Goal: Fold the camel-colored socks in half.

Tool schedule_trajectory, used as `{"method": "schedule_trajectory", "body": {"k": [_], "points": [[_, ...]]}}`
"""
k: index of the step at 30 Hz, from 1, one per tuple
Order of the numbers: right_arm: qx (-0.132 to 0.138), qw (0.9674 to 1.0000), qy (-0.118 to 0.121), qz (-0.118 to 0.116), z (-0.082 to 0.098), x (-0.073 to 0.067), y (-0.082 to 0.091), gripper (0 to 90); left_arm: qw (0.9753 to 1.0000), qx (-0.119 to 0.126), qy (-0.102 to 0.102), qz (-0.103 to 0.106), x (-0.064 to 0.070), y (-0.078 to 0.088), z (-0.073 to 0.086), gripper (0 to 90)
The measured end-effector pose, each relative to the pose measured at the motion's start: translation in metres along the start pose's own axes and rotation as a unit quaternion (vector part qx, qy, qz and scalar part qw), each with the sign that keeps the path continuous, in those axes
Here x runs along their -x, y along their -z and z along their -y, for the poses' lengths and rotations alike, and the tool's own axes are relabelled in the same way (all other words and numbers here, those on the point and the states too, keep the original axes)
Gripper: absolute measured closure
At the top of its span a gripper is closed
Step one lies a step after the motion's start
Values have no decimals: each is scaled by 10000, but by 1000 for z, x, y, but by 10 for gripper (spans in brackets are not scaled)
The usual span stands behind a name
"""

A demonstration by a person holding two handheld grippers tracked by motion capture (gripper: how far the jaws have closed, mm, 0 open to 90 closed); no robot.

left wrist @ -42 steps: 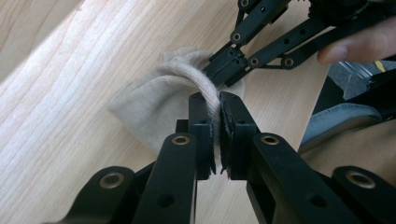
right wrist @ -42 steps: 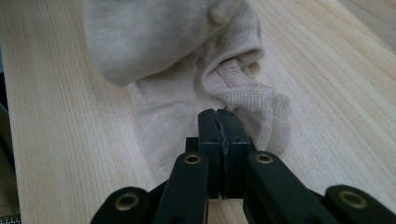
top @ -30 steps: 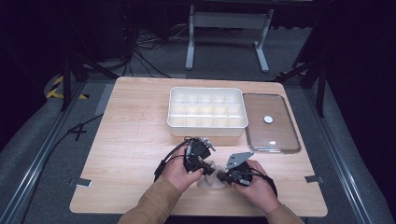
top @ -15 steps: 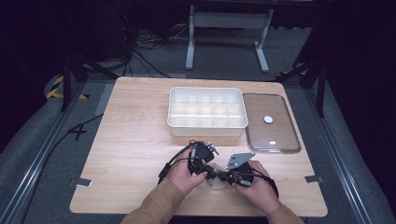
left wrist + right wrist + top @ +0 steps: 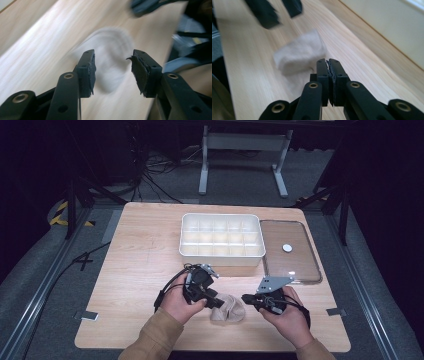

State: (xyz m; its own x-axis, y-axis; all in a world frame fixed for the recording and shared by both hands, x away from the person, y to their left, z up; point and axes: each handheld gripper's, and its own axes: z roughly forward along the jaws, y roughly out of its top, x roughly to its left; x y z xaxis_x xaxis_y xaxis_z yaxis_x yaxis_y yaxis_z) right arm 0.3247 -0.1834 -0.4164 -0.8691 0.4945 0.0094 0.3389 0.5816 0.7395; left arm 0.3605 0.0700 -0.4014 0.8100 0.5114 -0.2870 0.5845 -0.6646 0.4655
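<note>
A small beige cloth (image 5: 227, 308) lies bunched near the front edge of the wooden table (image 5: 140, 265), between the two hands. The left gripper (image 5: 113, 67) has its jaws apart, right by the cloth. The right gripper (image 5: 328, 65) has its jaws pressed together, holding nothing. Farther back sit a white tray (image 5: 221, 241) with little boxes and a clear lid (image 5: 290, 252) beside it.

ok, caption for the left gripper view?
Left tongs open above a pale bundled cloth on the wooden table.
</note>
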Motion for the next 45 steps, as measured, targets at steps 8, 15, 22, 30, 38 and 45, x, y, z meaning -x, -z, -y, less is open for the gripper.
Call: {"method": "schedule_trajectory", "body": {"k": [8,15,22,30,38,45], "points": [[99,9990,221,-389,-21,-23,-17,881,9999,-16,96,28,-6,0,9,612],[-69,9991,131,-403,-25,-27,-37,876,9998,-129,136,-82,-7,2,18,596],[-420,9982,105,-405,-19,-26,-39,864,9996,-249,82,-69,-6,-6,15,594],[-577,9979,-20,-299,-6,-23,-31,865,9994,-317,-84,58,-1,-15,5,606],[-798,9964,-148,-238,6,-19,-30,859,9979,-557,-293,134,3,-30,-1,693],[-952,9950,-179,-262,14,-15,-36,853,9969,-700,-341,83,6,-39,-2,695]]}}
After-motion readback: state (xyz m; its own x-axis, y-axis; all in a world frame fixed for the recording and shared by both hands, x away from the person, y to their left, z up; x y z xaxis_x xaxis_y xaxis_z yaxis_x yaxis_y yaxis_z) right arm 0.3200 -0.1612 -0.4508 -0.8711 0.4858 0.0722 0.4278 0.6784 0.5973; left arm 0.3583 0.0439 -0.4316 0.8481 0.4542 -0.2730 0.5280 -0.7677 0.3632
